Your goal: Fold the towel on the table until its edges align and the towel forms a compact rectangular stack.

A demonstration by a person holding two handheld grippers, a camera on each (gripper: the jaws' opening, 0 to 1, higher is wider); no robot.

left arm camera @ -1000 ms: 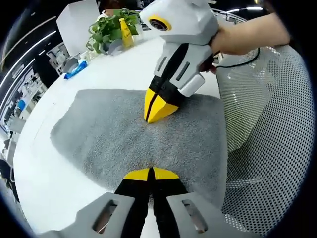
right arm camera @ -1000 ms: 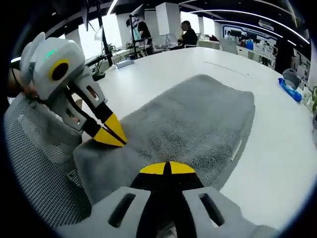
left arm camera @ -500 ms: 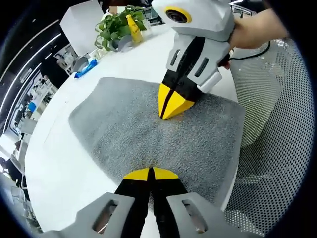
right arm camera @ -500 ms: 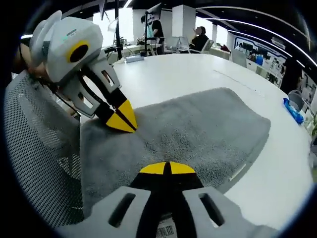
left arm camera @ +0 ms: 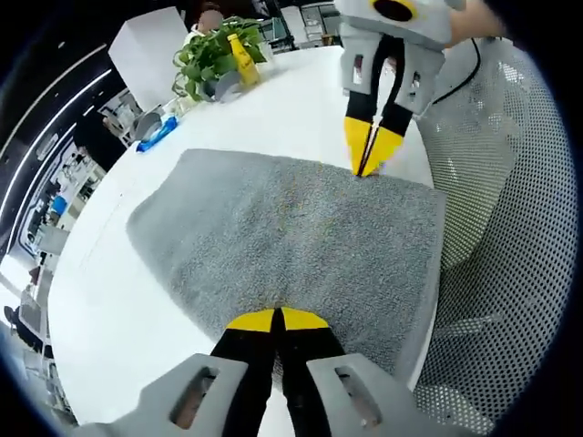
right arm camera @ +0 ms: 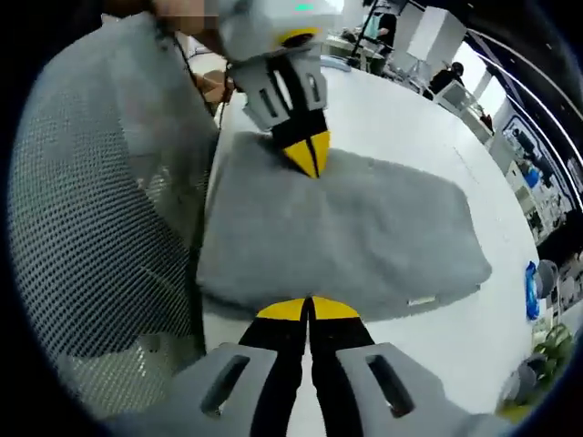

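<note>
one grey towel (left arm camera: 291, 237) lies flat, folded, on white table (left arm camera: 109, 309).

towel (left arm camera: 291, 237): grey terry cloth, nubby, matt
table (left arm camera: 118, 309): white, smooth, slight sheen
chair (left arm camera: 510, 228): white mesh fabric, see-thru weave
left gripper (left arm camera: 276, 320): blk/yellow tips, matt; grey plastic body
right gripper (right arm camera: 308, 309): same finish

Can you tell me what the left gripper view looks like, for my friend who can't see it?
A gray towel lies flat on a white table. The left gripper, jaws together, is at the towel's near edge, and the right gripper touches its far edge. A potted plant stands beyond, a mesh chair alongside.
</note>
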